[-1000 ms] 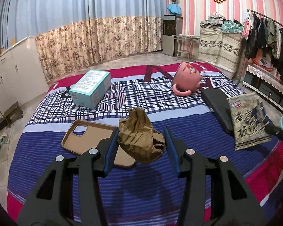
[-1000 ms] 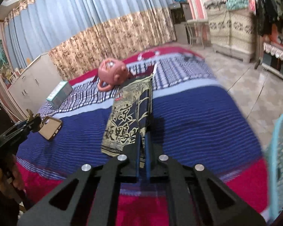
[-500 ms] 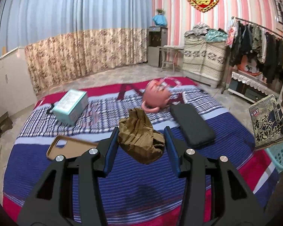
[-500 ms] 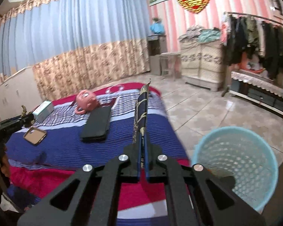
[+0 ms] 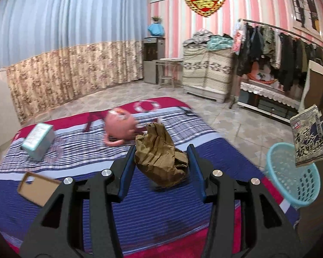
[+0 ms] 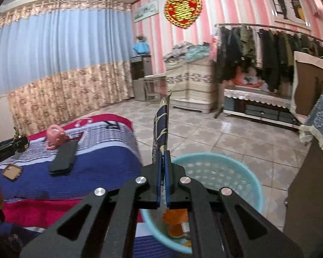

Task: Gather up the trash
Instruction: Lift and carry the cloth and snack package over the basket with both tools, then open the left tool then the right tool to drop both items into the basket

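Observation:
My left gripper [image 5: 161, 150] is shut on a crumpled brown paper bag [image 5: 160, 157], held above the striped bed. A flat dark printed packet [image 6: 160, 129] stands edge-on in my right gripper [image 6: 163, 153], which is shut on it over the near rim of the light blue mesh basket [image 6: 221, 172]. In the left wrist view the same packet [image 5: 309, 137] hangs above the basket [image 5: 295, 176] at the right. Orange scraps [image 6: 175, 219] lie in the basket's bottom. The left gripper [image 6: 13, 145] shows at the far left of the right wrist view.
On the bed [image 5: 97, 172] lie a pink teapot [image 5: 119, 129], a teal box [image 5: 37, 140], a tan phone case [image 5: 37, 187] and a black flat case [image 6: 64, 158]. Tiled floor [image 6: 226, 133], a clothes rack [image 6: 269, 43] and a wooden cabinet [image 6: 308, 182] lie to the right.
Both grippers have swung right, off the bed toward the basket, each keeping its load. The packet now hangs over the basket, and the bag has come nearer the bed's right edge.

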### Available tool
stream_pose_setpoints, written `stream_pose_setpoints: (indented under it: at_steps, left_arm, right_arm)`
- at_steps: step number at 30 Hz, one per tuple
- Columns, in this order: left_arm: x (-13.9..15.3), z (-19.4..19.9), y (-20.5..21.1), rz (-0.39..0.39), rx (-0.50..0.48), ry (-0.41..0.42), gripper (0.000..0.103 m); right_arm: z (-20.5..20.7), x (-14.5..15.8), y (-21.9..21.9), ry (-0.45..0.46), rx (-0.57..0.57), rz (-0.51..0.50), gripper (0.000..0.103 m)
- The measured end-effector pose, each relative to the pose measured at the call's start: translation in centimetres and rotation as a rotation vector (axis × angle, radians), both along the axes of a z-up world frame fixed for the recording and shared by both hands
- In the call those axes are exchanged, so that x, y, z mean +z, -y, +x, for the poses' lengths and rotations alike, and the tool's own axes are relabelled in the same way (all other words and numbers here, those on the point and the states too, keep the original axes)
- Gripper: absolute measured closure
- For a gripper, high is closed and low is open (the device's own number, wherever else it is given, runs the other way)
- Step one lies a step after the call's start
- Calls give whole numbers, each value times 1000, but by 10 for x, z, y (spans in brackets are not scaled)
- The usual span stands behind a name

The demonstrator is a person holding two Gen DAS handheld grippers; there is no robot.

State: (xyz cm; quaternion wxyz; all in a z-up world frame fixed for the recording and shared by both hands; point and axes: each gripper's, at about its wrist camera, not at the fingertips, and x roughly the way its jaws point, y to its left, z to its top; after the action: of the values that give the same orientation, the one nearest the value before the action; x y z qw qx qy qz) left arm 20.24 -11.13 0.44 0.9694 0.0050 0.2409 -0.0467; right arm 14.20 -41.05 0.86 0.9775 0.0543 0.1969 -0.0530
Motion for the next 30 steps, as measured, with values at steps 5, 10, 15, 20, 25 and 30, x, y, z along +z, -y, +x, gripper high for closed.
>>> stream_pose_setpoints:
  at_steps: [5,10,15,20,25,30]
  left_arm:
    - [-6,7,59,14,-97,-4,57]
    - [-15,12,113,12,-190,-4,57]
    - [-28,24,164,-3,-259,-38,57]
    - [-41,35,205,13,-314,-56,57]
    - [-53,49,239,3,-362,-92,56]
    - [-58,57,261,30,-382,-85,55]
  right_arm:
    - [2,-11,24,-45,-55,-16,100]
    - [8,-25,50,-102,-109,20,100]
    - [12,-38,74,-137,-157,83,100]
    - [13,-46,84,-163,-176,89,100]
    - [9,-53,102,-164,-207,130,100]
    - [6,-59,114,-174,-232,151,100]
